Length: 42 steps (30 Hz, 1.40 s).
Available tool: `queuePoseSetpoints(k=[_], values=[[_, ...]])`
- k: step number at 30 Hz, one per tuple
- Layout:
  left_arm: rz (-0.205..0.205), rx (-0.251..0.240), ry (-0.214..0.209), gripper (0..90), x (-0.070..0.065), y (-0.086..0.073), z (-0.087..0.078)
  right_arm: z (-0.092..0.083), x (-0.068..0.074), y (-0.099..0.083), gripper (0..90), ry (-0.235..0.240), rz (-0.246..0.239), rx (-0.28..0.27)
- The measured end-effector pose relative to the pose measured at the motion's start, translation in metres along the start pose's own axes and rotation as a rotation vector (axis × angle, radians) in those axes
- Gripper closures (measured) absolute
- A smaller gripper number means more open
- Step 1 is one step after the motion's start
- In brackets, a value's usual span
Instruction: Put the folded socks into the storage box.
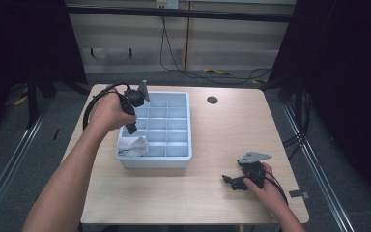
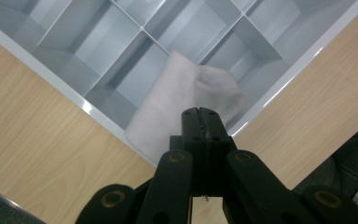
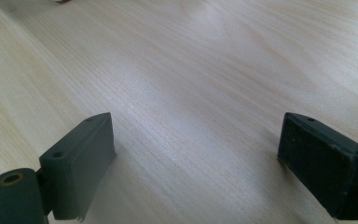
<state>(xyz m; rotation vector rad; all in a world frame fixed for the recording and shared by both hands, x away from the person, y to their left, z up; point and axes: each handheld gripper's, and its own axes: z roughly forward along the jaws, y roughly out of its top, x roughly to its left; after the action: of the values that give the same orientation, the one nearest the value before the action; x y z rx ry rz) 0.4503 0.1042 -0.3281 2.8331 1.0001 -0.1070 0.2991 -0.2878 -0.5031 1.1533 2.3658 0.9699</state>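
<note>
Grey plastic forms the landmark here: a shallow organiser tray (image 1: 189, 121) split by thin walls into a grid of small compartments, sitting on the pale wooden table (image 1: 222, 140). A white cloth (image 1: 133, 146) lies crumpled in the tray's near-left corner, bunched across the nearest compartments there and lapping over a divider; in the left gripper view (image 2: 182, 100) it reaches the tray's near rim. Every other compartment that the pictures show holds nothing. The left gripper (image 1: 132, 128) hangs just above that same corner, pointing down at the cloth, and its jaws are pressed flat together with no fabric between them, so the cloth appears to rest on its own weight in the tray. Judged from how things lie, the work looks like putting the cloth into the tray, and that part seems essentially done; what may be left is tucking the overhanging folds fully down into one compartment, or lifting the tool clear. The right gripper (image 1: 234, 182) rests low on the table well to the right of the tray's near edge, and its own view (image 3: 196, 154) has both jaws spread wide over bare wood, gripping nothing. It seems idle and has no visible share in the step in hand.
</note>
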Motion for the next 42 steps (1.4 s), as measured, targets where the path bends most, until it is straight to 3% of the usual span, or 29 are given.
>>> queuePoseSetpoints(k=[16, 31, 37, 42], values=[[-0.001, 0.019, 0.0, 90.0, 0.005, 0.003, 0.029, 0.0, 0.0, 0.0, 10.0, 0.0, 0.0, 0.0], [0.004, 0.058, -0.032, 90.0, 0.004, -0.004, 0.071, 0.0, 0.0, 0.0, 9.9, 0.002, 0.001, 0.002], [-0.001, 0.056, -0.032, 90.0, 0.002, -0.008, 0.076, 0.0, 0.0, 0.0, 10.0, 0.002, 0.0, 0.003], [-0.002, 0.086, -0.038, 90.0, 0.003, -0.01, 0.085, 0.0, 0.0, 0.0, 9.9, 0.002, 0.0, 0.003]])
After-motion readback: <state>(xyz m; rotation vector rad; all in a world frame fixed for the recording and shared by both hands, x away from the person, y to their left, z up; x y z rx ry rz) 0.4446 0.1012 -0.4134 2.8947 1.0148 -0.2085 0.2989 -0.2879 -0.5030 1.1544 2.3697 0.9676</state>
